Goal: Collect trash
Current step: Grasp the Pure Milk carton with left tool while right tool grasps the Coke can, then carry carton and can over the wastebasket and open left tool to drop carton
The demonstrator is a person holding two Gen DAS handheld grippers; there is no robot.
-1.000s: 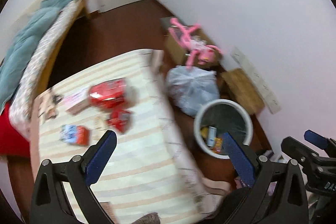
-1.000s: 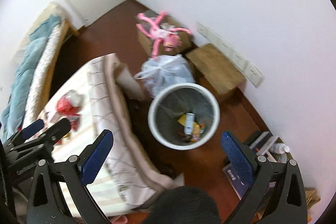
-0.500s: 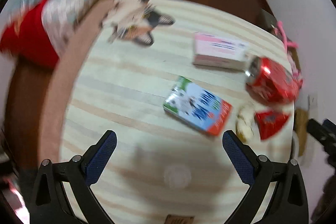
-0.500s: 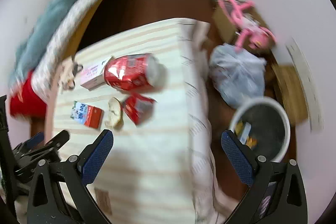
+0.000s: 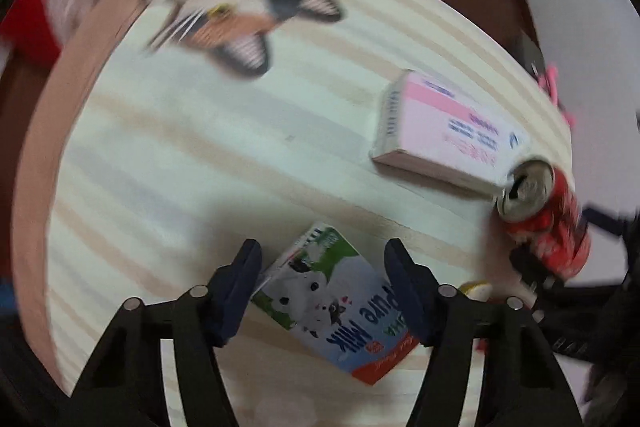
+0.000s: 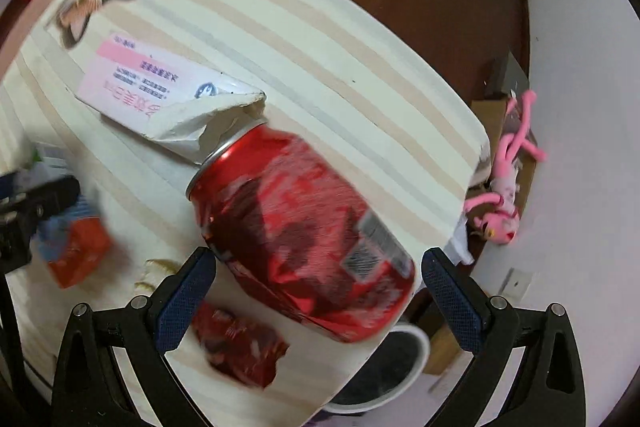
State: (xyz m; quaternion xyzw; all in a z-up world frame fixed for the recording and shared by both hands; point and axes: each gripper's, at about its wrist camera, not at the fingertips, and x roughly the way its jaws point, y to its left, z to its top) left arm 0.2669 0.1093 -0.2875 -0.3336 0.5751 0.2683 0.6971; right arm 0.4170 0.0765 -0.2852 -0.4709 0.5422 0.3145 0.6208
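A milk carton (image 5: 340,311) with a cow print lies flat on the striped table (image 5: 180,147). My left gripper (image 5: 324,267) is open, its fingers on either side of the carton's near end. A dented red can (image 6: 304,227) lies on its side; my right gripper (image 6: 316,287) is open around its base. The can also shows in the left wrist view (image 5: 544,219). A pink-and-white box (image 6: 148,83) with a torn end touches the can's top; it also shows in the left wrist view (image 5: 448,131). A red wrapper (image 6: 240,347) lies near the right gripper's left finger.
A white trash bin (image 6: 384,371) stands on the floor below the table's edge. A pink plush toy (image 6: 504,187) lies on a cardboard box by the wall. A cat picture (image 5: 240,11) is printed on the tablecloth. A yellowish scrap (image 6: 156,271) lies left of the can.
Both grippers have dropped close to the table. The left one now straddles the milk carton and has narrowed a little; the right one now straddles the red can.
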